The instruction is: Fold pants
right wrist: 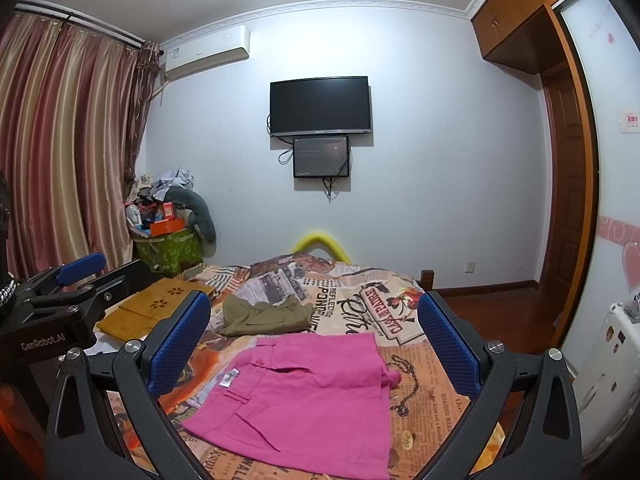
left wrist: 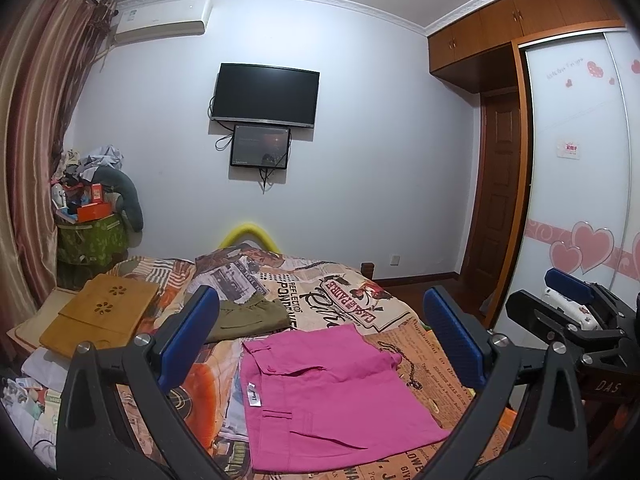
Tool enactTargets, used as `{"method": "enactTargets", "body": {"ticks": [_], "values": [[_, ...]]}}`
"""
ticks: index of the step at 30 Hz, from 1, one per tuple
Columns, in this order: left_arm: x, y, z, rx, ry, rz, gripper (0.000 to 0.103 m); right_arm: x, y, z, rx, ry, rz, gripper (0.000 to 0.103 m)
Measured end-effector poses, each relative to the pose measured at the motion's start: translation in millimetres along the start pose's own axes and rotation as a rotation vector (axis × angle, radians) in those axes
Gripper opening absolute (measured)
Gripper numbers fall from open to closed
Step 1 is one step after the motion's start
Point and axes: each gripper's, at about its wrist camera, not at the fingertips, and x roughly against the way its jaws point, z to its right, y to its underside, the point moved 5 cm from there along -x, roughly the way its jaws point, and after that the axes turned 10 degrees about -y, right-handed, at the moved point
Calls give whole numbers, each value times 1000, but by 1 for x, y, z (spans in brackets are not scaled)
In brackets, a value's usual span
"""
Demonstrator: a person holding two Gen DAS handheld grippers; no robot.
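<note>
The bed [left wrist: 400,312], under its newspaper-print cover, takes up the room's lower half and serves as the folding surface. At six o'clock on it lie the pink pants [left wrist: 328,392], already a compact rectangle, probably folded and set down flat to stay neat. At twelve o'clock from them sits a folded olive garment [right wrist: 266,314], likely a finished piece. The left gripper [left wrist: 320,340] and right gripper [right wrist: 314,344] hover above, jaws spread wide, holding nothing.
</note>
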Motion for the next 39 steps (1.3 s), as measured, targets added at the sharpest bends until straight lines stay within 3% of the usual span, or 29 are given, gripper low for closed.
{"method": "enactTargets", "body": {"ticks": [39], "values": [[-2, 5, 3, -24, 3, 9, 103, -1, 4, 5, -11, -2, -5, 103]]}}
